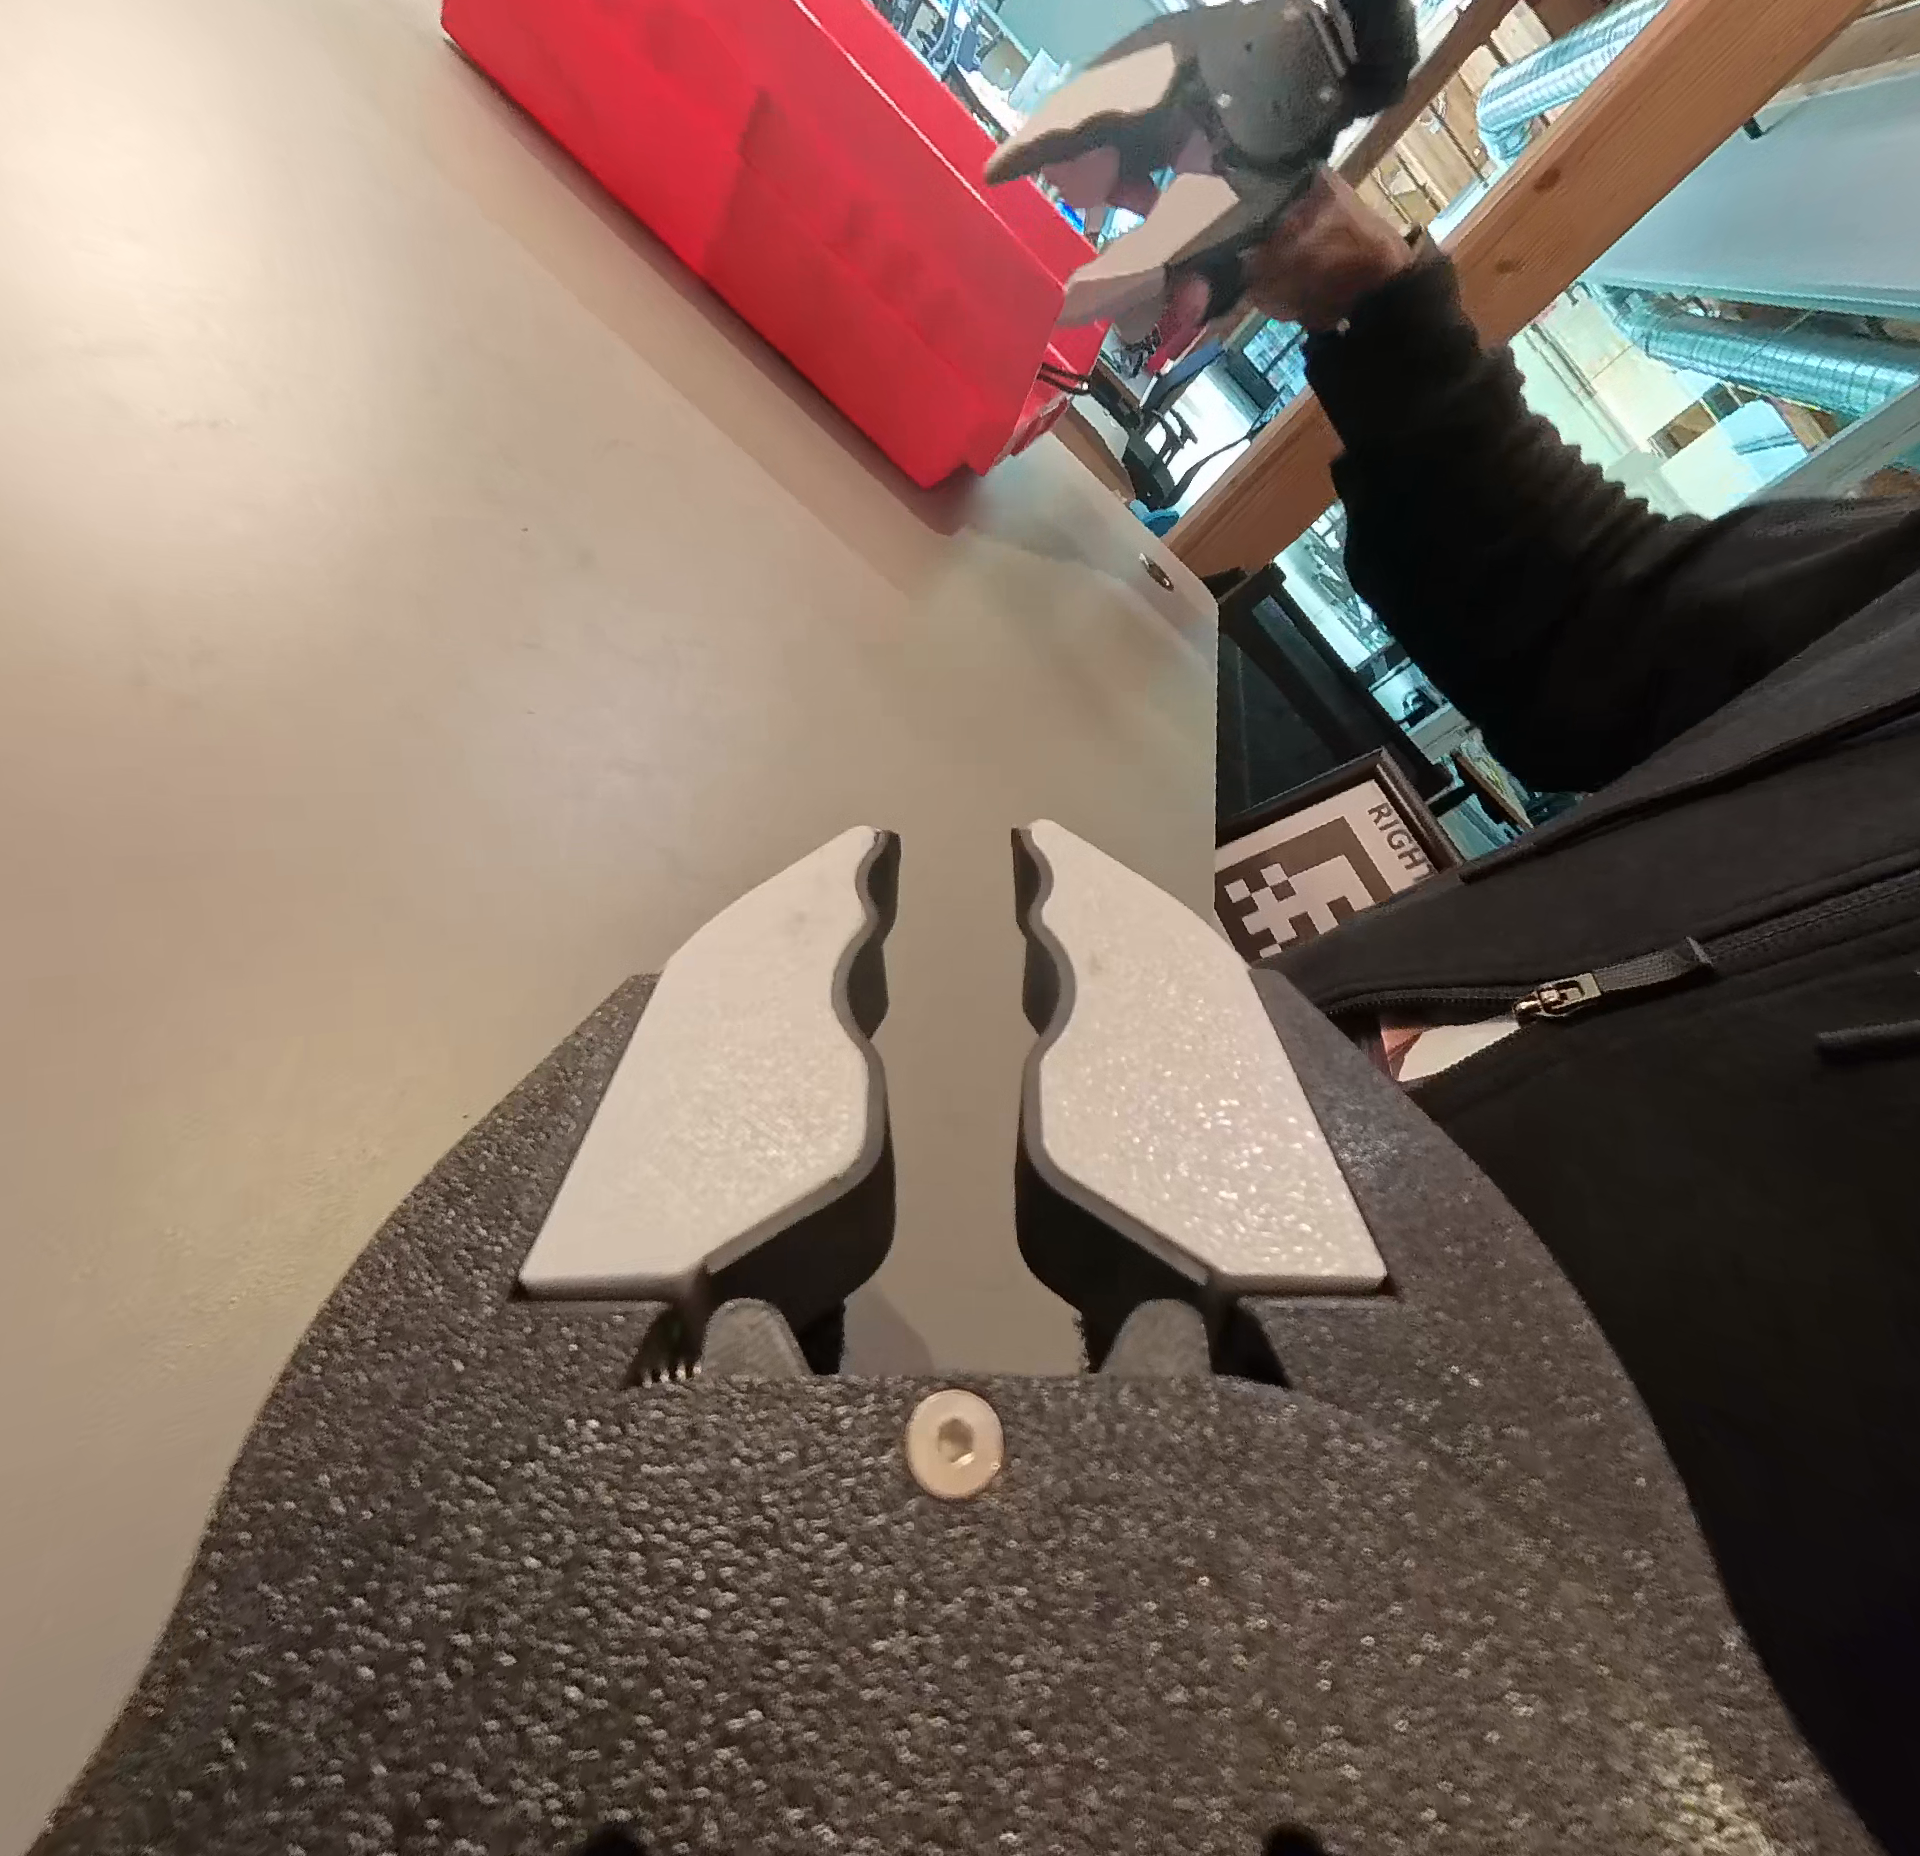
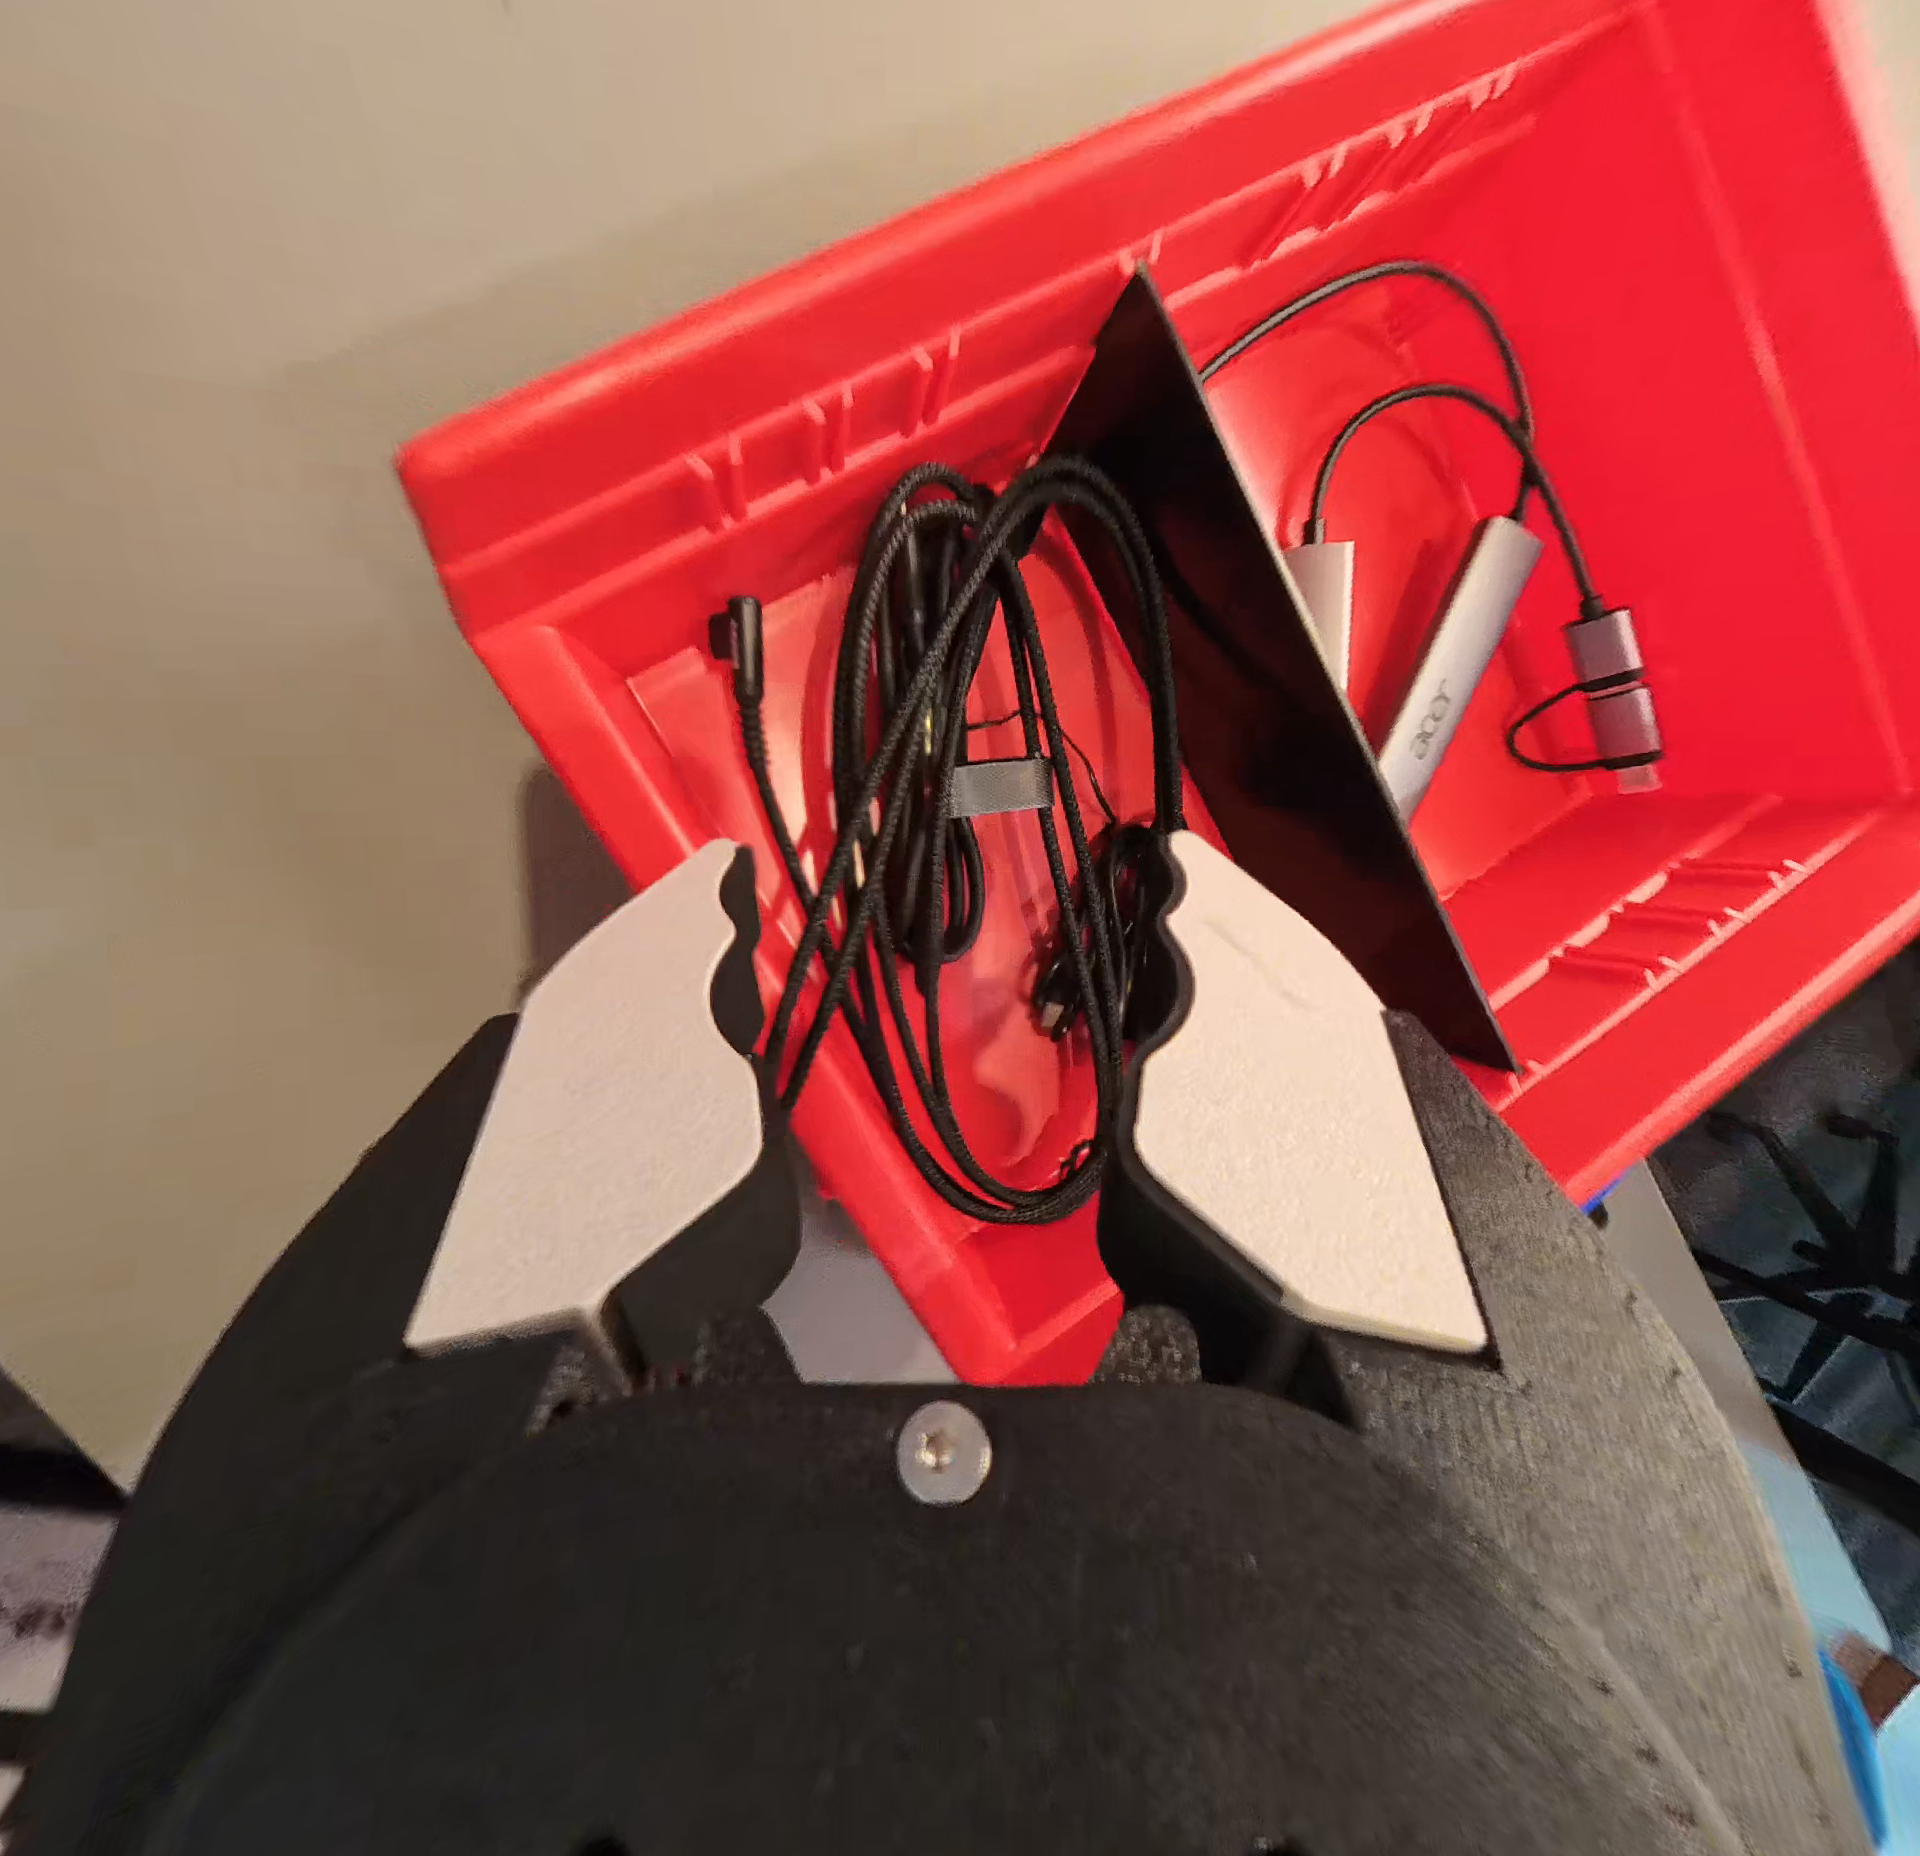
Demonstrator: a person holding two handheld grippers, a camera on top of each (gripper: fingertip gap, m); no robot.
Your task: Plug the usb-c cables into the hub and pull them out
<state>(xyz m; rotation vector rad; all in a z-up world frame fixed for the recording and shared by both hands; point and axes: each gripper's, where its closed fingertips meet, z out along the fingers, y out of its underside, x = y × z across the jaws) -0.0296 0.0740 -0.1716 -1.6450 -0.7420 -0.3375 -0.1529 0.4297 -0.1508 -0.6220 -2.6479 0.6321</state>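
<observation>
A red bin (image 2: pixel 727 372) stands on the beige table, split by a black divider (image 2: pixel 1247 663). Its left compartment holds a bundle of black braided usb-c cables (image 2: pixel 935 715). Its right compartment holds a grey hub (image 2: pixel 1455 663) with its own cable and a grey adapter plug (image 2: pixel 1616 684). My right gripper (image 2: pixel 956 871) is open wide and empty, above the cable bundle. In the left wrist view it (image 1: pixel 1091 206) hovers over the bin (image 1: pixel 748 196). My left gripper (image 1: pixel 954 850) is slightly open and empty, low over the table, away from the bin.
The beige table (image 1: pixel 416 559) ends at an edge (image 1: pixel 1210 663) to the right of my left gripper. A person's black sleeve (image 1: pixel 1507 518) and black clothing (image 1: pixel 1662 1183) are beyond that edge. A black-and-white marker board (image 1: pixel 1320 881) stands below it. Across from one pair of fingers to the other is roughly 40 cm.
</observation>
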